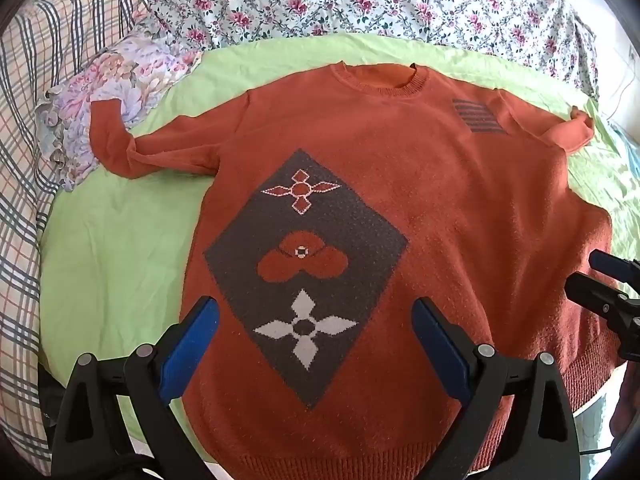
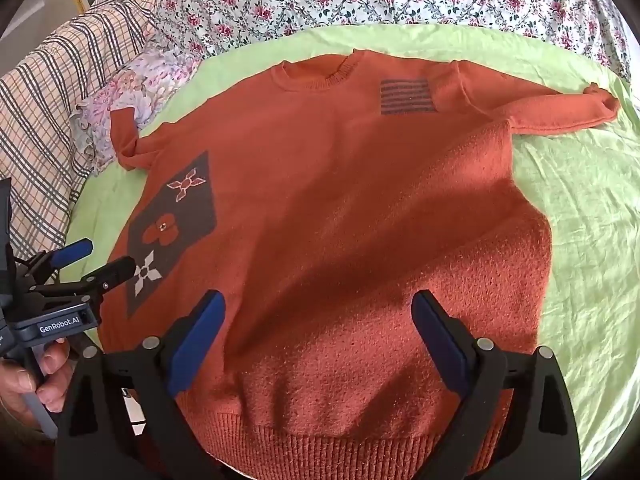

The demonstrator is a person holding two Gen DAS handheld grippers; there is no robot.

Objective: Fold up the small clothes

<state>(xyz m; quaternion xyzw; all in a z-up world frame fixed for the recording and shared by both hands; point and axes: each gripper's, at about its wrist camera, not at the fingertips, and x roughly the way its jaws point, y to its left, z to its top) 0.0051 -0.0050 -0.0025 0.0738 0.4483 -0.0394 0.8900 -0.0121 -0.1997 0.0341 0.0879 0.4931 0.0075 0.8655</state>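
Note:
An orange knit sweater [image 1: 440, 208] [image 2: 340, 200] lies flat, front up, on a green sheet [image 1: 112, 248]. It has a grey diamond with flower motifs [image 1: 304, 264] and a striped chest patch [image 2: 406, 96]. Both sleeves spread outward; the left one [image 1: 132, 148] is bent at the cuff. My left gripper [image 1: 316, 320] hovers open above the lower part of the diamond, holding nothing. My right gripper [image 2: 320, 320] hovers open over the hem area on the sweater's right side, also with nothing in it. Each gripper shows in the other's view: the right gripper [image 1: 592, 274] and the left gripper [image 2: 102, 260].
A rose-print quilt [image 1: 360, 0] is bunched behind the sheet. Plaid bedding [image 1: 24, 160] lies along the left, with a pastel floral cloth [image 1: 104, 92] under the left cuff. A person's hand [image 2: 32, 384] holds the left gripper's handle. Bare green sheet [image 2: 580, 220] lies right of the sweater.

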